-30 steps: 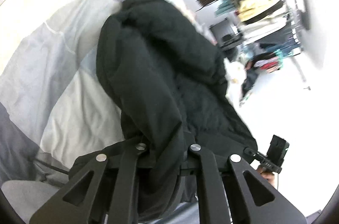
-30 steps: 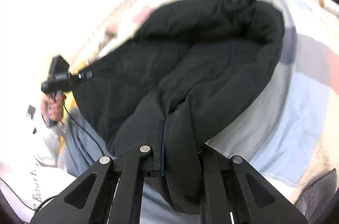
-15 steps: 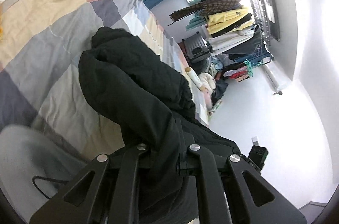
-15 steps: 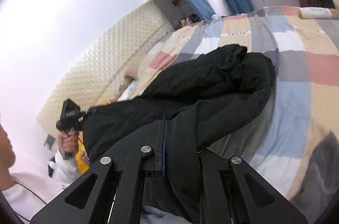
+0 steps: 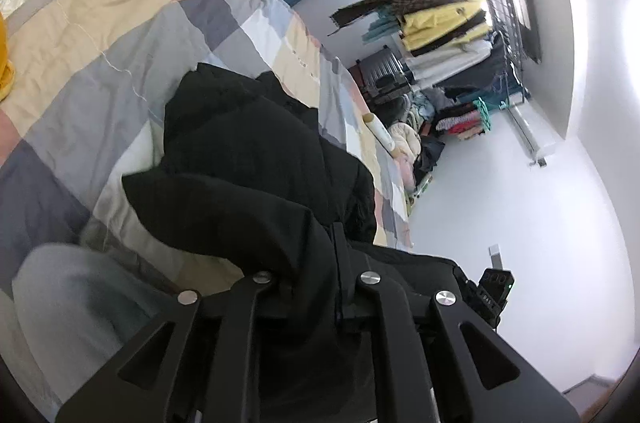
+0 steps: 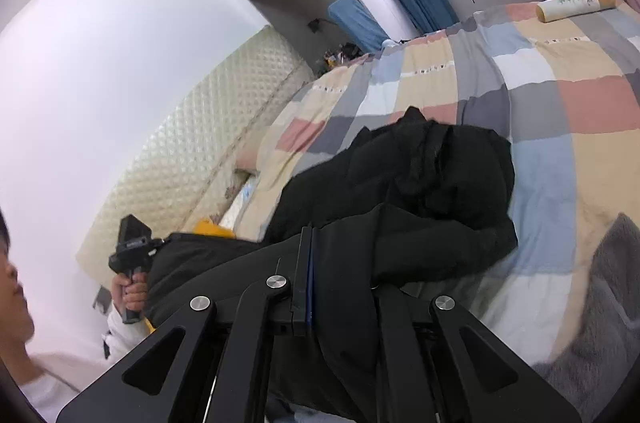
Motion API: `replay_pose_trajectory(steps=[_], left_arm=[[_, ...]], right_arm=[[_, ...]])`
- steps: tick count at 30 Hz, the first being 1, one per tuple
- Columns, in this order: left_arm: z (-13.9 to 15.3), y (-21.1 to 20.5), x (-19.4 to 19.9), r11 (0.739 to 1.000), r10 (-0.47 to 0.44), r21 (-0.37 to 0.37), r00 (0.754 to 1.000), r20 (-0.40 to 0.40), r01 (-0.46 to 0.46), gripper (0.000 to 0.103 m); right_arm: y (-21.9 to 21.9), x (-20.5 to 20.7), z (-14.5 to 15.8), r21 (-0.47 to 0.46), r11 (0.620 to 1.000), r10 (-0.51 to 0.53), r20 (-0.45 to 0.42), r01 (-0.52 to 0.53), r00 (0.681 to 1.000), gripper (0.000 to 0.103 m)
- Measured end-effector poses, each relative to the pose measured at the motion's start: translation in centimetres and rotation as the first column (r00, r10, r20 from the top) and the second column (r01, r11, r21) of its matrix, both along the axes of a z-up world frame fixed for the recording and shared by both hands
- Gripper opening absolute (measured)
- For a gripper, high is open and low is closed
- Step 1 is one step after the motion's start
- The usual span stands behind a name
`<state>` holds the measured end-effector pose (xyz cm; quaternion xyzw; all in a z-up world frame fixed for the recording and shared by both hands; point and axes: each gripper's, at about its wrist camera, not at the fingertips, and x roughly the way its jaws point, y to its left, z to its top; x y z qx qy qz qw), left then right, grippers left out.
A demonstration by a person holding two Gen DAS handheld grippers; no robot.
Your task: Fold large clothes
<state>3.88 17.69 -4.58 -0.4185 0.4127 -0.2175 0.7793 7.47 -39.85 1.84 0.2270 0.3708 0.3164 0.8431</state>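
A large black jacket hangs between my two grippers, with its far end bunched on the checkered quilt. My left gripper is shut on one edge of the jacket. My right gripper is shut on the other edge of the jacket; the fabric covers both sets of fingertips. The left gripper also shows in the right wrist view, held in the person's hand. The right gripper shows in the left wrist view at the lower right.
The bed's quilted headboard is at the left. A rolled cylinder lies at the far end of the quilt. A grey fuzzy fabric lies at the near edge. A rack of hanging clothes stands beyond the bed.
Both grippers have risen and pulled back with the jacket. More of the jacket has lifted off the quilt, and only its far end still rests bunched on the bed.
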Motion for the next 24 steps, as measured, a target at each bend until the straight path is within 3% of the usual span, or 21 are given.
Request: replay_pose_trajectory(steps=[7, 11, 15, 19, 24], left_arm=[[1.3, 1.1, 5.4, 0.999, 0.026, 0.038, 1.000, 0.006, -0.026, 0.013], [2.1, 0.3, 10.7, 0.986, 0.062, 0.154, 0.998, 0.026, -0.065, 0.013], [1.6, -0.5, 15.8, 0.975, 0.107, 0.194, 0.994, 0.012, -0.108, 0.013], [0.7, -1.8, 20.0, 0.934, 0.143, 0.329, 0.990, 0.003, -0.136, 0.014], [-2.0, -2.3, 24.4, 0.903, 0.181, 0.405, 0.982, -0.051, -0.145, 0.016]], right_arm=[[-1.1, 6.6, 0.8, 0.072, 0.995, -0.068, -0.009, 0.069, 0.998, 0.005], [-1.9, 12.8, -0.2, 0.126, 0.983, -0.122, -0.089, 0.133, 0.989, 0.005], [-2.5, 19.1, -1.7, 0.096, 0.972, -0.196, -0.154, 0.213, 0.968, 0.005], [-2.6, 24.0, -4.3, 0.066, 0.960, -0.250, -0.232, 0.271, 0.940, 0.005], [-2.1, 28.3, -7.4, 0.015, 0.951, -0.292, -0.283, 0.309, 0.913, 0.005]])
